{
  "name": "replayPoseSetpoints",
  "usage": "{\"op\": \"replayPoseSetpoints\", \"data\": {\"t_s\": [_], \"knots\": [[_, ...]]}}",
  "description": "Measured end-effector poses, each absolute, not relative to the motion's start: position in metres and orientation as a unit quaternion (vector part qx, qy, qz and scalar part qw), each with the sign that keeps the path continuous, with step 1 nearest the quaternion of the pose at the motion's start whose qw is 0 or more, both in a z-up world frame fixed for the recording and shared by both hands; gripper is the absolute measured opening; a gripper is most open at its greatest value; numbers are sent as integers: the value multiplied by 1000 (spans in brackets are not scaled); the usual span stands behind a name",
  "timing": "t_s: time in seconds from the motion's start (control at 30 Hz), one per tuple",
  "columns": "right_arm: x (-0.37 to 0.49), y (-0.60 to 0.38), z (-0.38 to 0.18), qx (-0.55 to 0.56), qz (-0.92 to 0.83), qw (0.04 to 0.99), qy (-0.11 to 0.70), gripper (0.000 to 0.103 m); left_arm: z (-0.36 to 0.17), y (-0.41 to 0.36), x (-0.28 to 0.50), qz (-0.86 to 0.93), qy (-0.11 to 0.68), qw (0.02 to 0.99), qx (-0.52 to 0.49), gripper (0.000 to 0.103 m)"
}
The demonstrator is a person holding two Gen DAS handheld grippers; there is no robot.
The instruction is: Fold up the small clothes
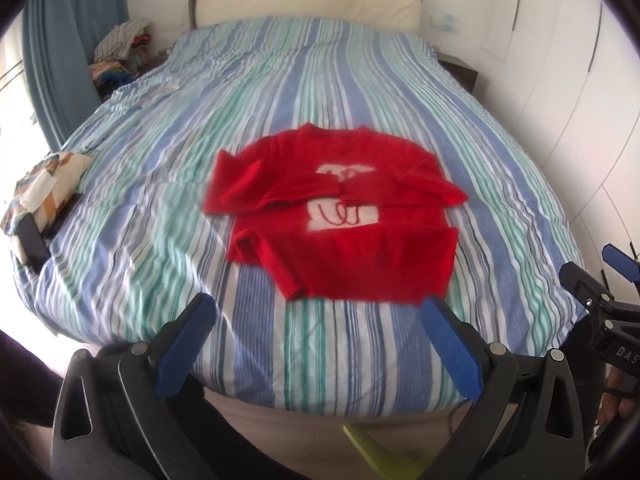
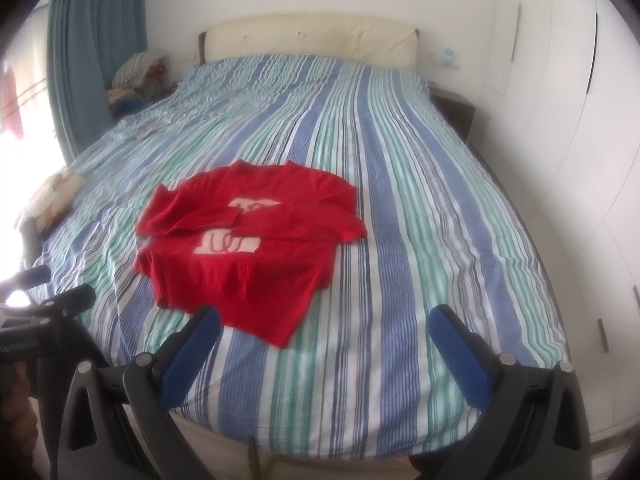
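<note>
A small red sweater (image 1: 344, 248) with a white patch on its chest lies flat on the striped bed (image 1: 120, 216), both sleeves crossed over the front. In the right wrist view the red sweater (image 2: 256, 272) sits left of centre on the striped bed (image 2: 420, 220). My left gripper (image 1: 320, 312) hovers open just short of the sweater's hem, nothing between its blue pads. My right gripper (image 2: 326, 322) is open too, near the hem's right corner, holding nothing. The right gripper's fingers (image 1: 622, 264) show at the edge of the left wrist view.
A folded patterned cloth (image 1: 48, 184) and a dark flat object (image 1: 32, 240) lie at the bed's left edge. A clothes pile (image 1: 120, 40) stands by the blue curtain (image 1: 68, 40). White wardrobe doors (image 2: 580, 160) line the right side. A cream headboard (image 1: 308, 0) closes the far end.
</note>
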State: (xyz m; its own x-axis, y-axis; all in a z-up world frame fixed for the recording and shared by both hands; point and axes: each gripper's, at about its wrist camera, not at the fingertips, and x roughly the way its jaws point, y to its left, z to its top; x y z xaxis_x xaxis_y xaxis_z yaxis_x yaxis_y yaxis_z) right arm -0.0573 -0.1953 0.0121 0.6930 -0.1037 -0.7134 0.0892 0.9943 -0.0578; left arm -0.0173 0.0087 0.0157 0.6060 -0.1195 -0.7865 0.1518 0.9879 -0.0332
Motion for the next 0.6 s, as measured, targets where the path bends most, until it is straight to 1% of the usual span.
{"op": "replayPoseSetpoints", "data": {"t_s": [0.6], "knots": [[-60, -187, 19, -18, -52, 926, 375, 103, 18, 24, -17, -69, 434, 898, -4, 102]]}}
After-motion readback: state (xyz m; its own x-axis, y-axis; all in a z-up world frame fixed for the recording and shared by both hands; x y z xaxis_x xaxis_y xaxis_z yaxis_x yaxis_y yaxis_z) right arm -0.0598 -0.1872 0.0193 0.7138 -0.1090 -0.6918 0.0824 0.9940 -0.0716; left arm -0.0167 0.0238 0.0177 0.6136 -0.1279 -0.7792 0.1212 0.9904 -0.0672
